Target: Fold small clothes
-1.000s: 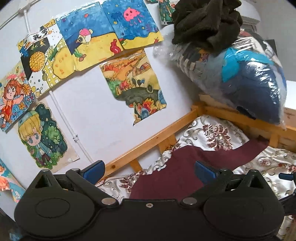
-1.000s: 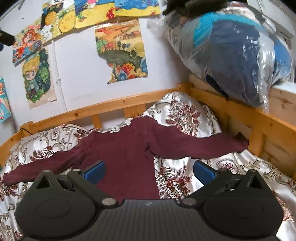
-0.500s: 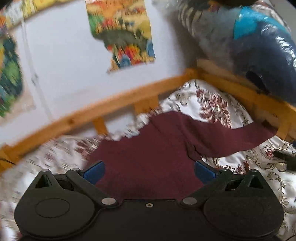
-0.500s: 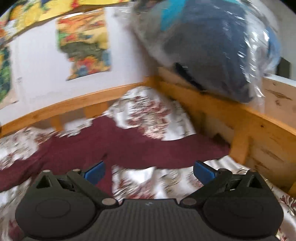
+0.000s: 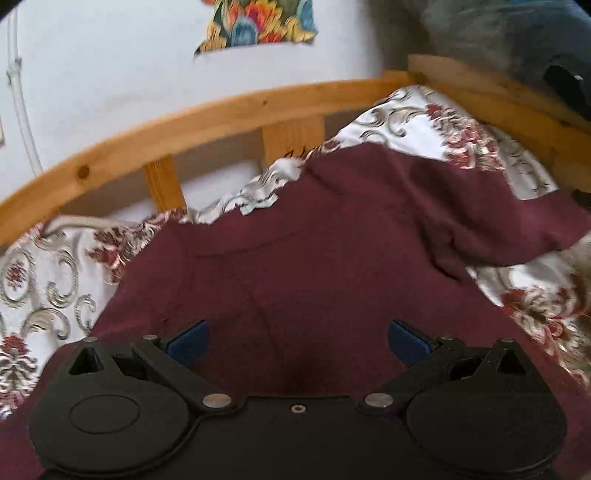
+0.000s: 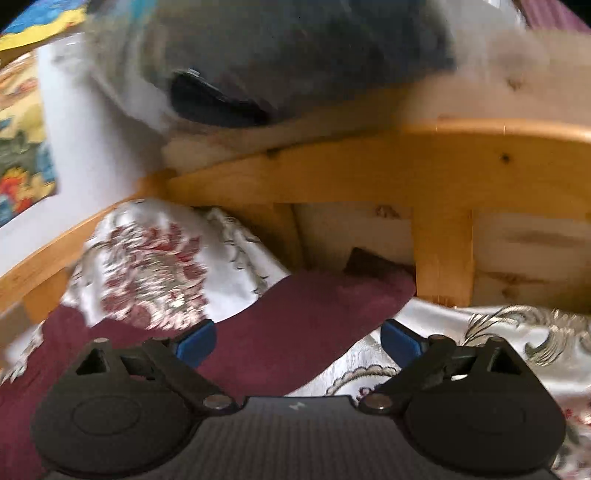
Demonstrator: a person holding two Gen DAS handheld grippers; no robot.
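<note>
Maroon sweater [image 5: 332, 258] lay spread flat on the flowered bedcover [image 5: 48, 273], its body under the wide-open left gripper [image 5: 297, 338], its sleeve [image 6: 306, 321] between the parted fingers of the right gripper [image 6: 298, 339].

A white wall [image 5: 122, 66] is filling the upper left of the left wrist view, with a colourful painted picture [image 5: 258, 26] hanging at the top centre and a thin white pipe [image 5: 22, 107] running down the far left edge. A pale wooden bed rail [image 5: 221, 114] is curving across the frame below it, standing on short upright slats. A white bedspread with red and silver floral scrolls [image 5: 40, 273] is covering the bed. In the right wrist view, the wooden rail [image 6: 369, 170] is meeting a corner post, and a blurred bundle wrapped in clear plastic [image 6: 258, 48] is sitting above it. Soft daylight is falling evenly.
</note>
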